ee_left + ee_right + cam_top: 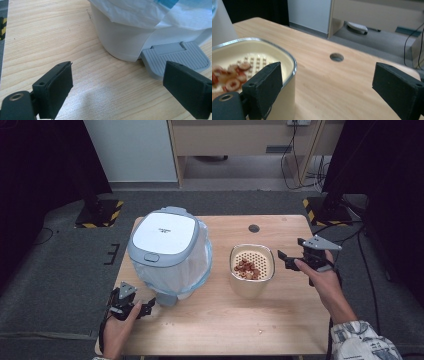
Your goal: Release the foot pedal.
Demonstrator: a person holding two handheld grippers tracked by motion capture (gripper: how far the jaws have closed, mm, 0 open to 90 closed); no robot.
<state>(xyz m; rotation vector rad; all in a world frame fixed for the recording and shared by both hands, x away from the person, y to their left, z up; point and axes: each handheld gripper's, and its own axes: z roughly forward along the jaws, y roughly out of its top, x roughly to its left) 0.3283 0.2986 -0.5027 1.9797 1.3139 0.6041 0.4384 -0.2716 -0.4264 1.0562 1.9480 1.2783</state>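
Pedal bin (167,251), white with a pale grey-blue lid, stands on the left half of the wooden surface (210,320), lid down, with a clear liner bag (197,265) spilling over the rim and hanging down the side; grey ribbed foot pedal (175,56) juts from the base at 6 o'clock, flat on the wood. Just off that pedal, at about 7 o'clock from the bin, left tool (145,309) held level near the surface edge, jaws spread wide with bare wood between them, gripping nothing, one jaw near the pedal's corner in the left gripper view without clear contact. At 3 o'clock from the bin, well apart from it, cream container (251,270) with a metal rim and a perforated insert, holding a small heap of reddish-brown ring-shaped pieces (247,267). At 3 o'clock from the container, right tool (287,260) aimed toward it, jaws parted and empty, one jaw just beside the rim in the right gripper view. Round cable hole (254,228) in the surface at 12 o'clock from the container. One small crumb (260,332) near the front edge.
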